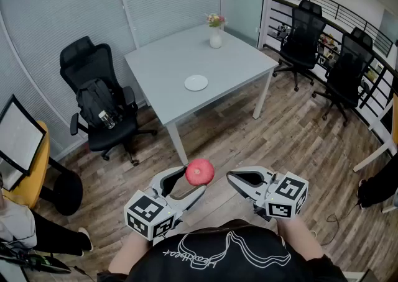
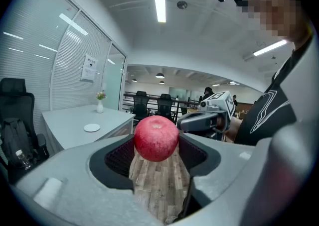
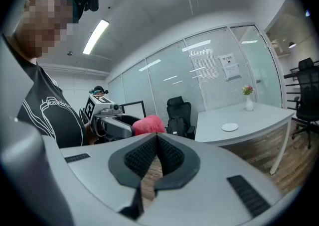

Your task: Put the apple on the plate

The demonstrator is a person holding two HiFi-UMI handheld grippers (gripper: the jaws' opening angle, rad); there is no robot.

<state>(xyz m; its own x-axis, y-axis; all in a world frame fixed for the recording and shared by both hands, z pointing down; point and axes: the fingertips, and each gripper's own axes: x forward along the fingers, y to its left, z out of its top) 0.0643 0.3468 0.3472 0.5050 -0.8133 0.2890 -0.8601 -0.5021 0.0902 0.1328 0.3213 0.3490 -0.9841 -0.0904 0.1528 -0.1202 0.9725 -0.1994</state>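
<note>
A red apple [image 1: 199, 172] [image 2: 156, 138] sits between the tips of my left gripper [image 1: 194, 181] [image 2: 156, 145], which is shut on it, held above the wooden floor in front of the person. The apple [image 3: 148, 125] also shows in the right gripper view, beyond my right gripper [image 3: 156, 145]. My right gripper [image 1: 231, 178] is to the right of the apple, apart from it, jaws shut with nothing between them. The small white plate [image 1: 196, 82] [image 2: 91, 128] [image 3: 230, 127] lies on the grey table [image 1: 211, 57] well ahead of both grippers.
A white vase with flowers [image 1: 215, 31] stands at the table's far side. A black office chair with a backpack [image 1: 99, 104] is left of the table. Two more black chairs [image 1: 301, 41] stand at the right. A seated person [image 1: 31, 225] is at the lower left.
</note>
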